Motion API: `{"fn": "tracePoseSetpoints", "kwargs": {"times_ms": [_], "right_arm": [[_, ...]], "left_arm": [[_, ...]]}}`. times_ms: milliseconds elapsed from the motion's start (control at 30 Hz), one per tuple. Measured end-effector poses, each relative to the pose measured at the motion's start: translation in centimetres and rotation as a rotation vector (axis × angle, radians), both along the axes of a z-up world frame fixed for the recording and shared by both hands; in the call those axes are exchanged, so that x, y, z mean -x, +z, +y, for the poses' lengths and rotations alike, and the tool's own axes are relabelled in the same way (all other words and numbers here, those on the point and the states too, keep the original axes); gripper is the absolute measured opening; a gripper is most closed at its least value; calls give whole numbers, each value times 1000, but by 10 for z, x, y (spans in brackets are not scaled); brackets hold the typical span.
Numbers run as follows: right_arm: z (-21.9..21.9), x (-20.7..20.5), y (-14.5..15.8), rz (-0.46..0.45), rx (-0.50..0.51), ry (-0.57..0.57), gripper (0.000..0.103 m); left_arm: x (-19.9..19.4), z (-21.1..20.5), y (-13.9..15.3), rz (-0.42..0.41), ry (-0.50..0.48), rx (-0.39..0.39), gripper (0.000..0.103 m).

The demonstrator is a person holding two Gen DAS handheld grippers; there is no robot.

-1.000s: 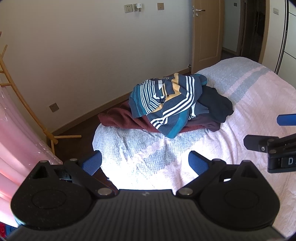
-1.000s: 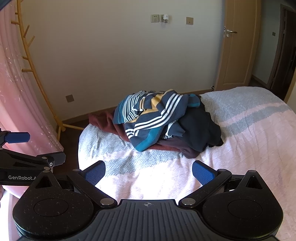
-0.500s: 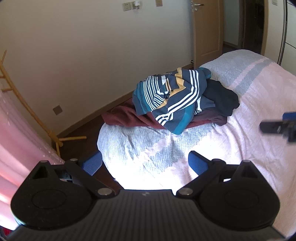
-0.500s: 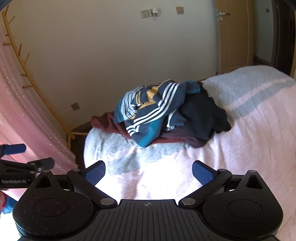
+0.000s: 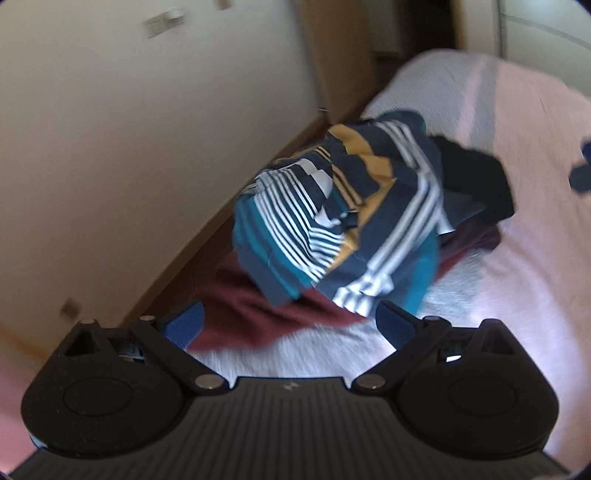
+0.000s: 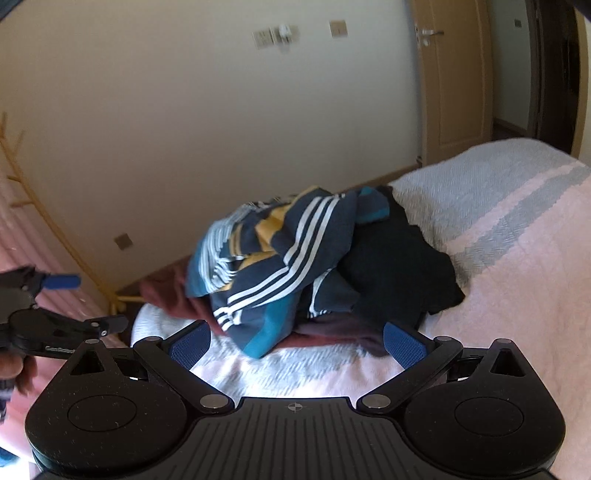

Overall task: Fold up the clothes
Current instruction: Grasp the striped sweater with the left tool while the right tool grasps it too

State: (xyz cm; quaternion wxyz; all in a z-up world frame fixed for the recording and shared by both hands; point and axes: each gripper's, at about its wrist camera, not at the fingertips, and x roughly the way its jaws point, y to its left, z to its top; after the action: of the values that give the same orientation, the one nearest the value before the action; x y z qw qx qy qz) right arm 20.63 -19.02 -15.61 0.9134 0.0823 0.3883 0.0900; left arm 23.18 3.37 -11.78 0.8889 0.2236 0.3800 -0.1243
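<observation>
A pile of clothes lies at the corner of the bed. On top is a striped navy, teal and yellow garment (image 5: 343, 221) (image 6: 280, 258). A black garment (image 5: 476, 181) (image 6: 391, 273) lies at its right and a maroon one (image 5: 251, 314) (image 6: 166, 295) underneath. My left gripper (image 5: 291, 325) is open and empty, close above the near edge of the pile. My right gripper (image 6: 297, 341) is open and empty, just short of the pile. The left gripper also shows at the left of the right wrist view (image 6: 55, 306).
The bed (image 6: 517, 258) has a pink and grey cover. A cream wall with sockets (image 6: 273, 35) stands behind it, a wooden door (image 6: 454, 74) at the right. A wooden rack (image 6: 74, 254) and pink curtain (image 6: 22, 240) stand at the left.
Both grippers have moved forward toward the clothes pile, which now looms larger. The left wrist view has tilted and blurred with the motion. Both grippers stay open.
</observation>
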Motion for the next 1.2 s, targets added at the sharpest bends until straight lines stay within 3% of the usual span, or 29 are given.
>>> {"fn": "tracePoseSetpoints", "kwargs": {"times_ms": [167,300,433,533,600,633,667,767,967,1067,1200], "right_arm": [[13,-93,-36,57,38,-10,102],[28,-156,-67,83,126,22,102],[45,-199,-100,113,232,111,102],[48,-216,-113,135,242,145,99],[46,-219,-114,151,233,140,82],[45,-220,-114,158,227,135,67],[41,-219,-111,160,216,132,42],[28,-210,-93,136,175,134,17],[-14,-152,-39,29,34,55,7],[-33,-94,-18,2,13,7,7],[-54,5,-8,-1,4,-41,6]], "left_arm": [[-83,6,-59,-10,-220,-94,95],[-120,6,-99,-9,-372,-138,94],[-137,11,-110,22,-468,-63,88],[-142,22,-107,58,-494,-3,67],[-144,29,-104,89,-504,28,36],[-144,32,-97,91,-507,38,30],[-144,34,-90,92,-511,48,17],[-134,41,-63,9,-532,45,9],[-81,26,11,-112,-683,92,7],[-33,6,41,-141,-788,122,6],[61,-43,68,-139,-952,137,6]]}}
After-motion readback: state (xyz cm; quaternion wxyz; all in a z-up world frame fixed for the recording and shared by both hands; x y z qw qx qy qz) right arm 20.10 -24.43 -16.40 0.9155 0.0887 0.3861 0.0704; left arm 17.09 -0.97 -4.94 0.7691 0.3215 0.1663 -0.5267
